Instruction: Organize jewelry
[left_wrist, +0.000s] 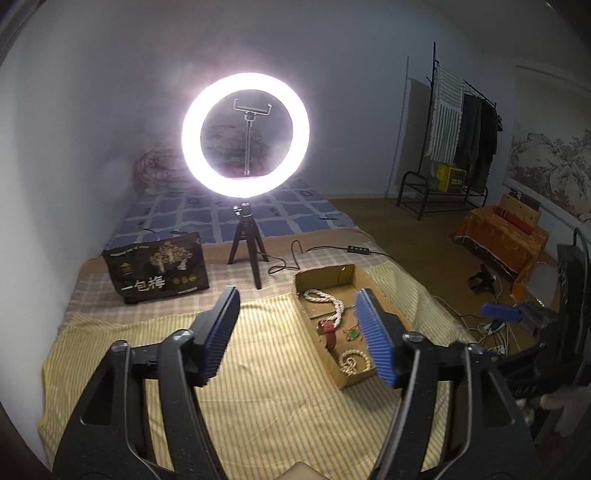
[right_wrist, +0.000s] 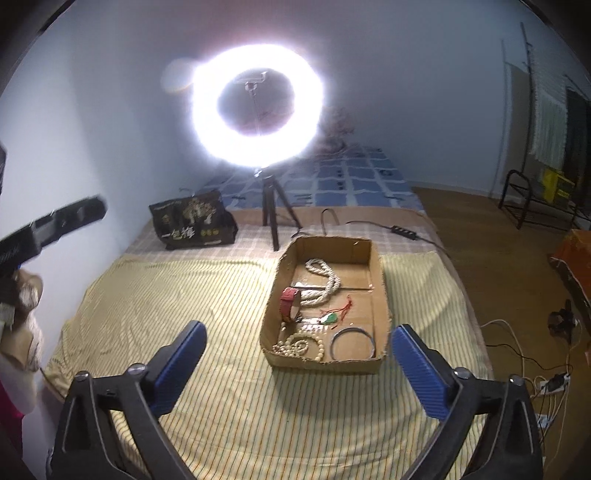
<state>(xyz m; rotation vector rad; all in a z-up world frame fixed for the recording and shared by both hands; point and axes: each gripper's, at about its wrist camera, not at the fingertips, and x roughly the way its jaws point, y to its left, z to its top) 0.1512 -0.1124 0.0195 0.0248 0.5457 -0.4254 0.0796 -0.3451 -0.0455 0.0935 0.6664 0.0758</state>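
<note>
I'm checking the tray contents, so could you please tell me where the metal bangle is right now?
In the right wrist view, the metal bangle lies flat in the cardboard tray's near right corner, right of the pale bead string and below the green pendant.

I note yellow-striped bedspread (right_wrist: 184, 295); brown cardboard box (right_wrist: 376, 258); red watch strap (right_wrist: 287, 302); green pendant (right_wrist: 331, 318); cream bead strand (right_wrist: 295, 345); blue-ribbed gripper pads (right_wrist: 419, 373).

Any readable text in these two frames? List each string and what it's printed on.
"一包梅" in large pale characters on the front of the black bag standing on the bed.
Smaller print along the top edge of the black bag and the round badges beside the big characters: too small to read.
Yellow box under the clothes rack: dark markings, too blurred to read.
</note>
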